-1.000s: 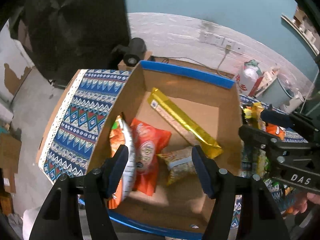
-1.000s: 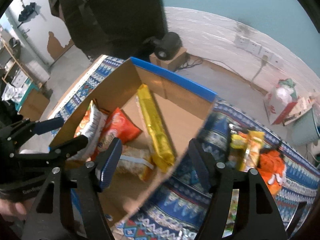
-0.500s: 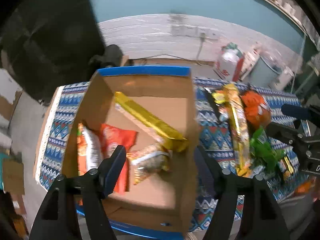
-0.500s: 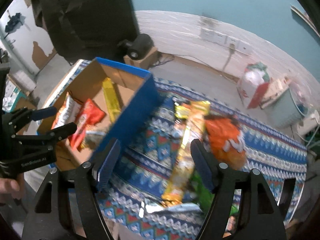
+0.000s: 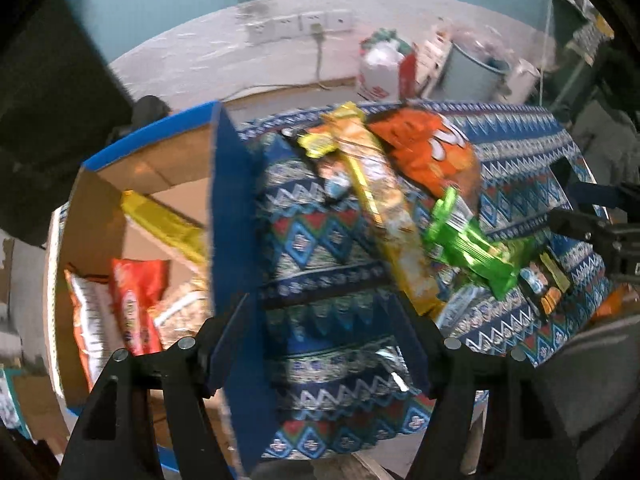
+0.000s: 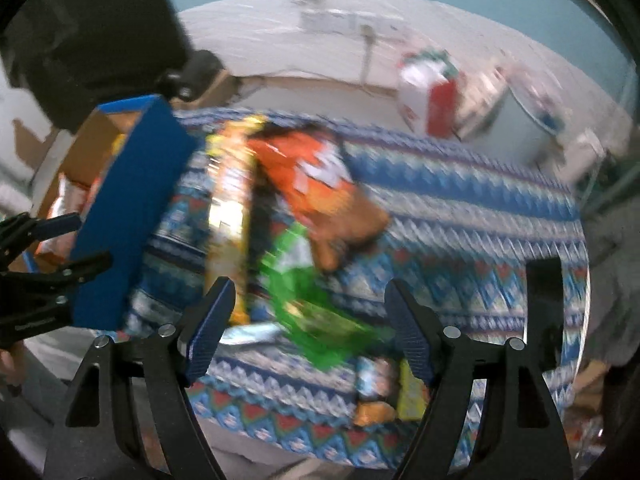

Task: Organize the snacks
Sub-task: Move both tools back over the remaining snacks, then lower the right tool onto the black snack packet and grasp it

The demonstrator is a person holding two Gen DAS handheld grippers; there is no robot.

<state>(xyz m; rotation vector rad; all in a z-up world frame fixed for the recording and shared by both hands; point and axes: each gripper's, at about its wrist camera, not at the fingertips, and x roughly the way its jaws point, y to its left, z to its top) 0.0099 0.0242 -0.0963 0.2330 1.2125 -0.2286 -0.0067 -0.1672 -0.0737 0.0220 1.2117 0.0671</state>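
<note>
the snacks are in two places. some lie already in the cardboard box (image 5: 100, 208) at the left end of the desk (image 5: 532, 152): a long golden pack (image 5: 160, 220), a red bag (image 5: 136, 296) and a white and orange bag (image 5: 86, 320). the others lie loose on the patterned cloth in the middle of the desk: a long yellow pack (image 5: 384, 216), an orange chip bag (image 5: 428, 152) and a green bag (image 5: 468, 244), with some small packs near the front edge.

the left gripper (image 5: 320, 344) is open and empty, and it hangs over the right wall of the box and the cloth beside it. the right gripper (image 6: 308, 332) is also empty; its jaws have just been opening, and the green bag (image 6: 312, 304) shows between them but is not pressed.

i judge that all these bags are light, soft and full of air, with slippery foil. the chips inside are fragile, so it is better to take a bag by its sealed end or its edge. the long yellow pack looks stiffer, and its middle is a good place.

the left view shows the inside of the box clearly. the right view is blurred and shows mostly the blue outside wall of the box (image 6: 124, 216), but it shows more of the right end of the desk and the left gripper (image 6: 36, 264) from the side.
</note>
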